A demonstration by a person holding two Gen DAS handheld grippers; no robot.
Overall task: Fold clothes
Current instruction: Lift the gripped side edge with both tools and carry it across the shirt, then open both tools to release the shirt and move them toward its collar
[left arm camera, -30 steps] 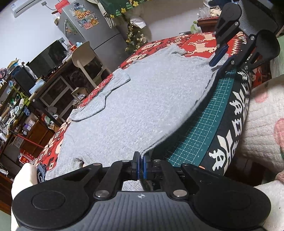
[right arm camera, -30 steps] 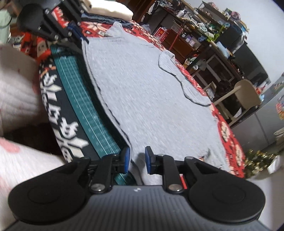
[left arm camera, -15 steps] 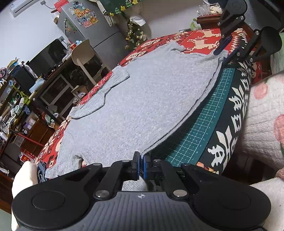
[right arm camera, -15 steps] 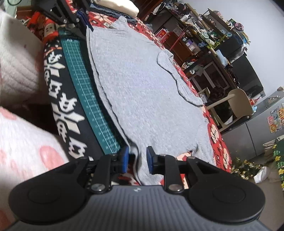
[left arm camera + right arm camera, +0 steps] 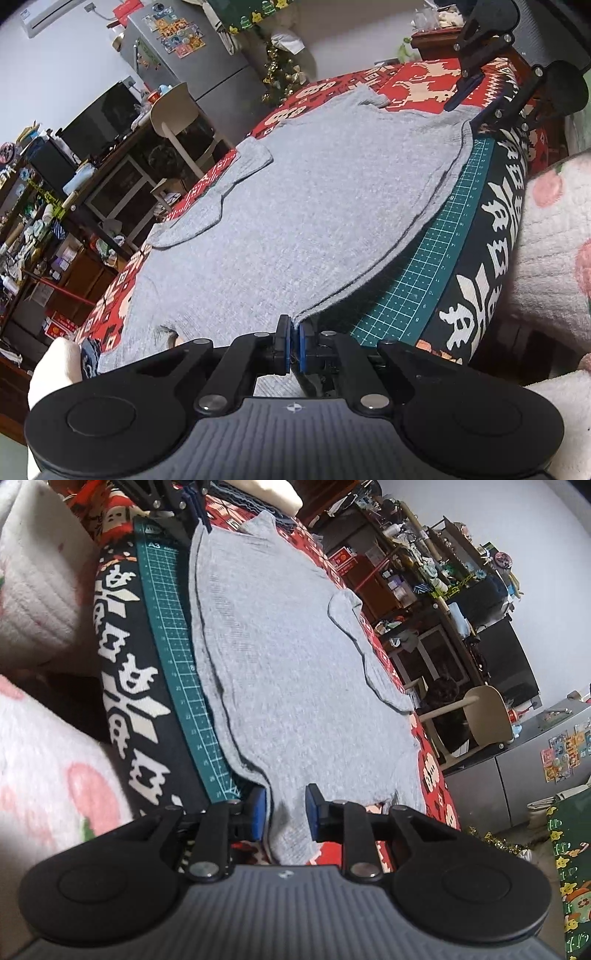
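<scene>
The soft, limp grey knit shirt (image 5: 314, 206) lay spread on the red patterned table (image 5: 417, 88), left tool (image 5: 291, 347) clamped on its near hem corner, right tool (image 5: 284, 810) parted astride the other corner, sensible hold points.

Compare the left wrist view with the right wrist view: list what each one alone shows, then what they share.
Only the left wrist view shows the left gripper up close, jaws shut on the grey shirt's near hem. Only the right wrist view shows the right gripper up close, jaws open astride the hem, and the mat's A3 mark. Both show the shirt spread flat, the green cutting mat, the red patterned cloth, the chair and the fridge.
</scene>
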